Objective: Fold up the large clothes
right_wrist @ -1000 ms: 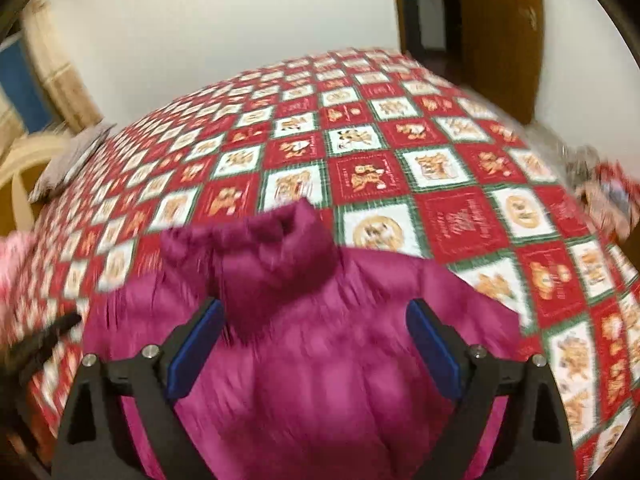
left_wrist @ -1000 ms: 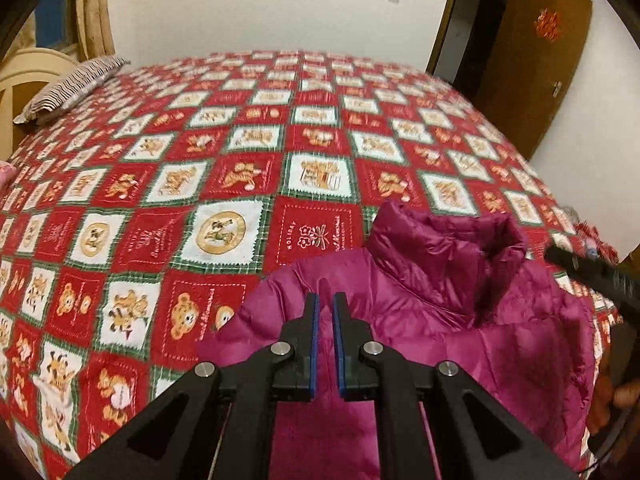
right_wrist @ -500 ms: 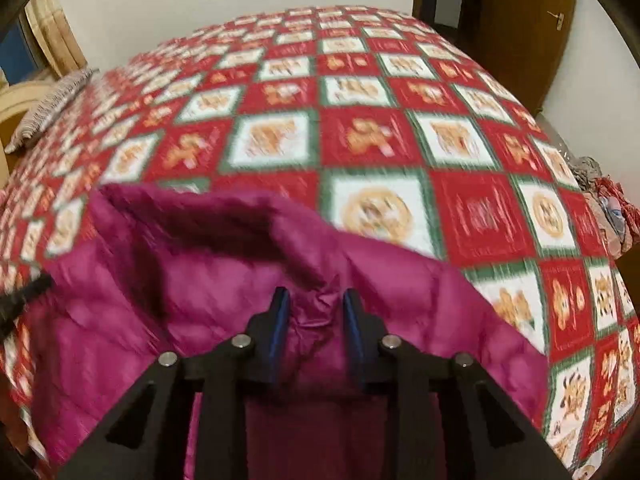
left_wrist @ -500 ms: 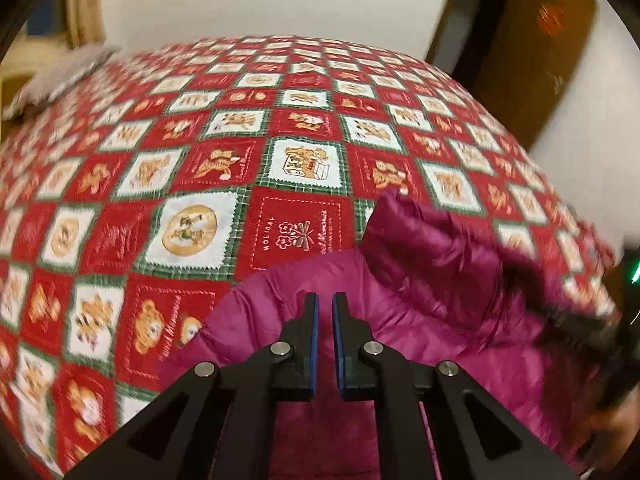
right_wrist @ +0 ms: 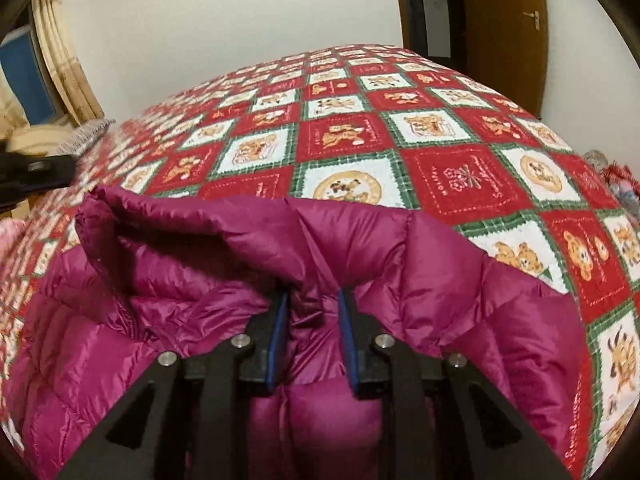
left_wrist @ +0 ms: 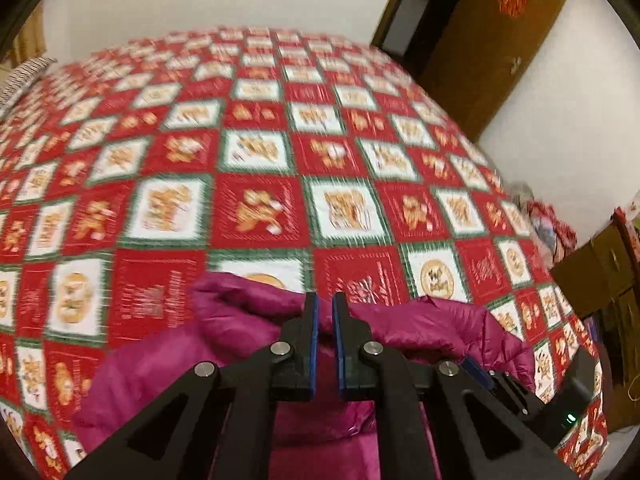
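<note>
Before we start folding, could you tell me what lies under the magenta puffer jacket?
The magenta puffer jacket lies on a red, white and green patchwork quilt with bear prints. Whatever sits beneath the jacket itself is covered.

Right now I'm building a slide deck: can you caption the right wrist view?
Right gripper, jaws closing on a bunched fold of the magenta puffer jacket near its collar, over a red patchwork quilt.

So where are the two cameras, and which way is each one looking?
Left wrist: rides on the left hand-held gripper, looking down its shut fingers over the magenta jacket and quilt to a brown door.
Right wrist: rides on the right hand-held gripper, its jaws closing on jacket fabric, facing the same way.
Shared: jacket, quilt, door, and each shows the other gripper at its edge.
</note>
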The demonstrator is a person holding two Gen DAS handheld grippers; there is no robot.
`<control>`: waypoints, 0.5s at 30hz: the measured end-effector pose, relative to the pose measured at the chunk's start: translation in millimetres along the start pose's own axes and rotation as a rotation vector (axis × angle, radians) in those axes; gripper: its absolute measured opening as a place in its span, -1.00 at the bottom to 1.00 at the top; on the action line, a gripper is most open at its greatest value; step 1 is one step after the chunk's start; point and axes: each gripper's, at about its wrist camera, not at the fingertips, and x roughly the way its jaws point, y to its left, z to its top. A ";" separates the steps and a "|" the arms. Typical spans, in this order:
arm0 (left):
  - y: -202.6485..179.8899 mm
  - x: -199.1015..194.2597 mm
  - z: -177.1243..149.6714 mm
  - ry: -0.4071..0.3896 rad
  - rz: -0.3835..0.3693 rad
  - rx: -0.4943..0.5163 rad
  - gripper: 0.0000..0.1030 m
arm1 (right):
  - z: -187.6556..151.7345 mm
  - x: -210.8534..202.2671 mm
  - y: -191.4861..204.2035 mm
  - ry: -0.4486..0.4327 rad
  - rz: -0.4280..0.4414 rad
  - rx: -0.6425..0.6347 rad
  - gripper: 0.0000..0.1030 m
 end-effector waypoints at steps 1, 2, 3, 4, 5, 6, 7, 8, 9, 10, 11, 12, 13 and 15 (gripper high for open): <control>-3.4 9.4 -2.8 0.026 0.016 0.014 -0.88 | -0.3 -1.0 -0.6 -0.003 0.008 0.008 -0.51; -6.6 16.9 -6.8 0.049 0.040 0.030 -0.88 | -0.1 -0.3 -1.9 -0.005 0.017 0.017 -0.51; -10.0 25.3 -13.9 0.075 0.088 0.054 -0.88 | 0.7 0.4 -3.4 -0.004 0.026 0.025 -0.51; -10.5 27.6 -20.1 0.074 0.118 0.071 -0.88 | -0.8 -0.8 -3.5 -0.005 0.031 0.028 -0.51; -9.2 26.6 -26.3 0.063 0.140 0.083 -0.88 | -0.5 -0.5 -4.0 -0.006 0.034 0.031 -0.50; -6.0 21.8 -34.7 0.041 0.177 0.096 -0.88 | -0.8 -0.5 -4.5 -0.006 0.037 0.034 -0.51; -2.2 16.9 -41.0 0.030 0.195 0.094 -0.88 | -0.7 -0.3 -5.2 -0.006 0.041 0.037 -0.51; 3.3 11.4 -48.1 0.021 0.204 0.080 -0.88 | -0.8 -0.1 -5.6 -0.006 0.043 0.040 -0.50; 11.7 5.0 -58.3 0.021 0.208 0.058 -0.88 | -1.1 -0.1 -5.9 -0.005 0.046 0.043 -0.50; 18.2 1.1 -66.2 0.016 0.206 0.046 -0.88 | -0.9 0.5 -6.5 -0.003 0.049 0.046 -0.50; 24.2 0.0 -73.4 0.015 0.210 0.038 -0.88 | -0.6 1.1 -6.9 -0.001 0.052 0.049 -0.50; 31.7 1.0 -81.5 0.022 0.216 0.029 -0.88 | -0.9 1.5 -7.1 0.000 0.051 0.049 -0.50; 37.8 2.9 -87.2 0.028 0.210 0.012 -0.88 | -0.9 1.9 -6.4 0.002 0.048 0.046 -0.50; 48.9 6.5 -95.4 0.013 0.176 -0.053 -0.88 | -0.7 2.5 -4.7 0.004 0.041 0.037 -0.47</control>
